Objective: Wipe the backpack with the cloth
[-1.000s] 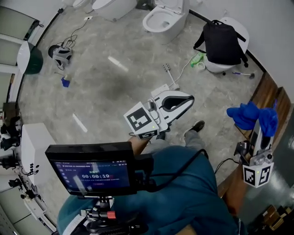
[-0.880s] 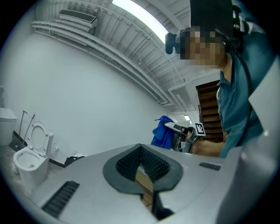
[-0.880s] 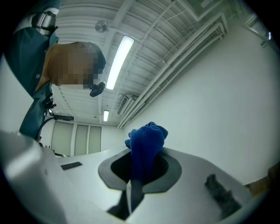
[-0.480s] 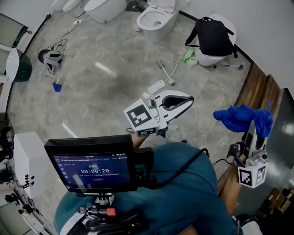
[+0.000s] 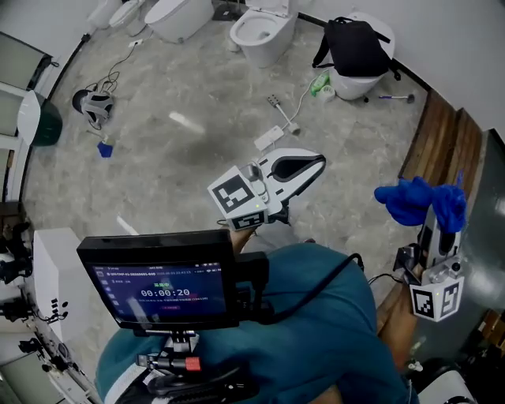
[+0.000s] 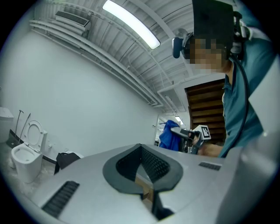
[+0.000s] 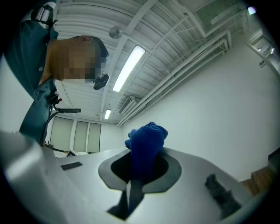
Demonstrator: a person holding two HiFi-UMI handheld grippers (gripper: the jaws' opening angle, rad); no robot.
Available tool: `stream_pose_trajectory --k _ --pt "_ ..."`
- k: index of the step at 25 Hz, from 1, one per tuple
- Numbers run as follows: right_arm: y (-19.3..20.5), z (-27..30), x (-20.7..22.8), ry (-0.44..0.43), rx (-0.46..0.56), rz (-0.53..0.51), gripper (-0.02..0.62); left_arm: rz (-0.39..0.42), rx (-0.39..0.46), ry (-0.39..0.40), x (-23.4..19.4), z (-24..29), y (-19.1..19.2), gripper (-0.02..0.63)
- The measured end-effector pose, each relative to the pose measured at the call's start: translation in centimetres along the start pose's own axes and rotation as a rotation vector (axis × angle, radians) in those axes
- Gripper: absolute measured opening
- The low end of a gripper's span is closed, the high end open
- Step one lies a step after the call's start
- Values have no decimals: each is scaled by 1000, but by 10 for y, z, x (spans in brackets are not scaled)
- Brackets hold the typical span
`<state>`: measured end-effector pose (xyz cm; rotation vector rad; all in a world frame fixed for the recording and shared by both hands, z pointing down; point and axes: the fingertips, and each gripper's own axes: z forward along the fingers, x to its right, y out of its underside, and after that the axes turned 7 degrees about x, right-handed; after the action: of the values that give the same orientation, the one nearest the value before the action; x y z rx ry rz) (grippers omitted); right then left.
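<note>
The left gripper [image 5: 314, 163] has its jaws pressed tight together with nothing between them. In the left gripper view [image 6: 141, 148] the dark pads meet at the tip. The right gripper [image 5: 443, 219] has its jaws clenched on the cloth [image 5: 420, 201]. In the right gripper view [image 7: 141, 162] the blue cloth [image 7: 146, 142] sticks up out of the jaws in a bunch.

In the head view the left gripper is in the middle, pointing toward 2 o'clock. The right gripper is at 4 o'clock, pointing toward 12 o'clock, and the cloth is at 3 o'clock.

There are two grippers, one cloth and one backpack [image 5: 355, 47]. The backpack is black. It is far off at 1 o'clock, sitting upright on a white round thing [image 5: 359, 83] by the wall – well apart from both grippers.

One open toilet [image 5: 260, 31] stands at 12 o'clock, and one more white bowl [image 5: 177, 12] shows at 11 o'clock.

The floor [image 5: 181, 150] is grey stone with pale marks. A white power strip [image 5: 272, 138] lies on it, just past the left gripper. A wood strip [image 5: 442, 150] runs along the floor at 2 o'clock. The walls are white – long lights hang overhead.
</note>
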<state>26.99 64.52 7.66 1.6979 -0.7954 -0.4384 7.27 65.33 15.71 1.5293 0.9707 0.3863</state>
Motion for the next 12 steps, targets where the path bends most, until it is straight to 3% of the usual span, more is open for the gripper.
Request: stream_pose_trajectory --k 4,12 --pt "-15 -72 -7 24 -22 -43 28 18 13 17 69 -1 7 5" --pt "-6 -74 0 31 -30 -49 28 32 15 6 68 -2 11 5"
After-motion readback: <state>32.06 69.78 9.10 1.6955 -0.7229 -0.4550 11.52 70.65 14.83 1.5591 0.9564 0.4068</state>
